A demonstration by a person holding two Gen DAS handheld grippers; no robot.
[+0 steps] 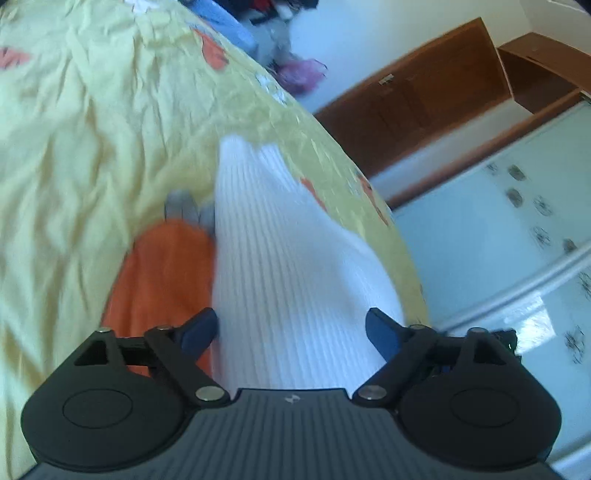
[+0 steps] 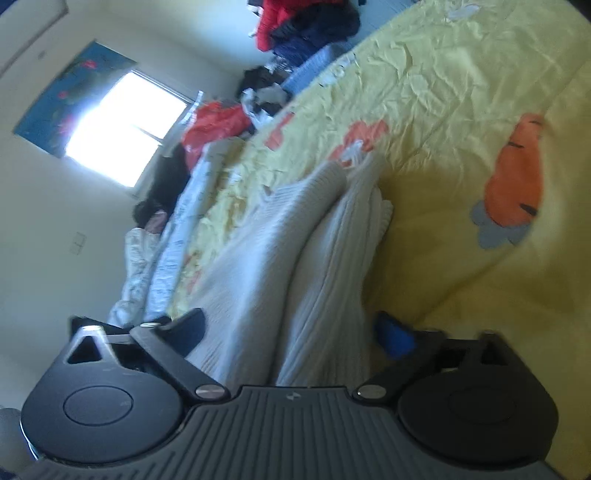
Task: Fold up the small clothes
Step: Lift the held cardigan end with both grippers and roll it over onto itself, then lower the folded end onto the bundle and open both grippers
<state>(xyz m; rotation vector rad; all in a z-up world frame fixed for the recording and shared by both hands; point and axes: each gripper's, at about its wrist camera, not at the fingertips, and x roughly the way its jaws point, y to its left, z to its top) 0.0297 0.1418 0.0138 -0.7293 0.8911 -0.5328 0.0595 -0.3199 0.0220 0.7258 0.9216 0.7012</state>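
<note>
From my remote seat, both wrist cameras look down on a white ribbed knit garment (image 1: 280, 258) spread on a yellow bedsheet (image 1: 92, 147) printed with orange carrot figures. In the left wrist view, my left gripper (image 1: 291, 334) has its jaws spread wide, the blue-padded fingertips (image 1: 197, 330) standing to either side of the near part of the knit, which passes between them and under the gripper body; I cannot tell whether the pads touch the cloth, but they are not pressed together on it. The garment runs away from the camera toward the far edge of the bed, narrowing to a pale end, and its left edge lies over one orange carrot print (image 1: 162, 273) with grey leaves. To the right, beyond the bed's edge, stand a brown wooden cabinet (image 1: 424, 99) and a pale glass panel with dark flower marks (image 1: 517, 229). In the right wrist view, my right gripper (image 2: 295, 332) is likewise spread wide, one finger dark at the left and one blue pad (image 2: 397, 338) at the right, with the same knit (image 2: 295, 251) lying between them in two long folds that reach toward the middle of the bed. Another carrot print (image 2: 517, 177) lies well apart to the right. Far off, a bright window (image 2: 122, 125), a blue picture on the wall (image 2: 55, 99), and a heap of red and dark clothes (image 2: 295, 26) crowd the bed's far side. Both views are motion-blurred.
</note>
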